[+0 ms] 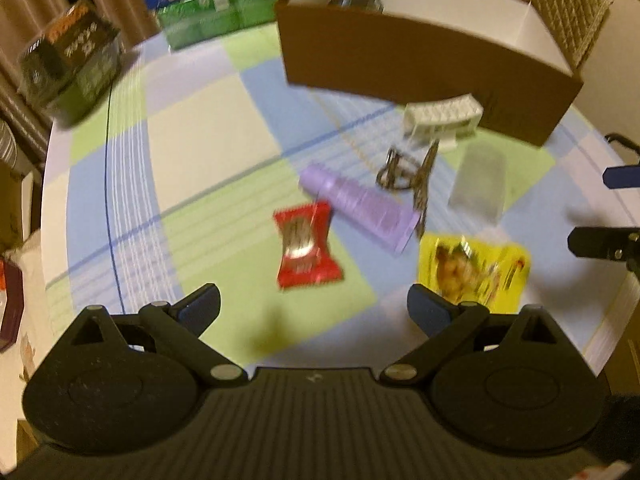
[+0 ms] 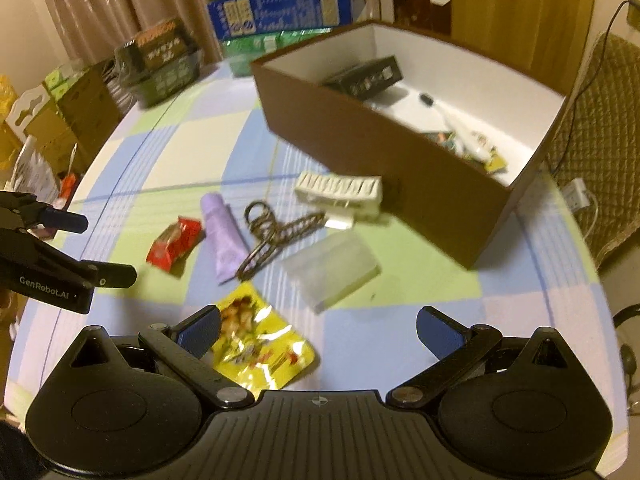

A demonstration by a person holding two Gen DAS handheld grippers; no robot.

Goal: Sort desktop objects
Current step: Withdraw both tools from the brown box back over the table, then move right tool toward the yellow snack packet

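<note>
Item: left hand-held gripper (image 1: 313,307). Fingers spread wide and released, carrying nothing; hanging low in the left wrist frame above the red snack packet (image 1: 307,250), presumably lining up on it.

Item: right hand-held gripper (image 2: 318,330). Likewise released and empty; hovering at the bottom of the right wrist frame, its left finger overlapping the yellow snack pouch (image 2: 260,344), which looks to be its likely next pick.

Item: brown cardboard box (image 2: 372,152), white inside, sitting in the upper right of the right wrist frame on the bench (image 2: 188,152) under a checked cloth. Serving, it appears, as the sorting bin: a dark small carton (image 2: 366,76) and some blurred oddments are already lying in it.

Items awaiting sorting, lying loose mid-frame in front of the box:
- lilac tube (image 2: 224,240), lying just beside the red packet;
- metal scissors (image 2: 276,236), seeming to touch the tube's side;
- white ribbed clip (image 2: 340,194), resting near the box wall;
- translucent plastic case (image 2: 332,270), lying flat between scissors and box.

Background: stacked printed cartons (image 2: 276,12) standing at the upper centre, seemingly not part of the sort.

Progress judged: partly done, six pieces remaining outside.
</note>
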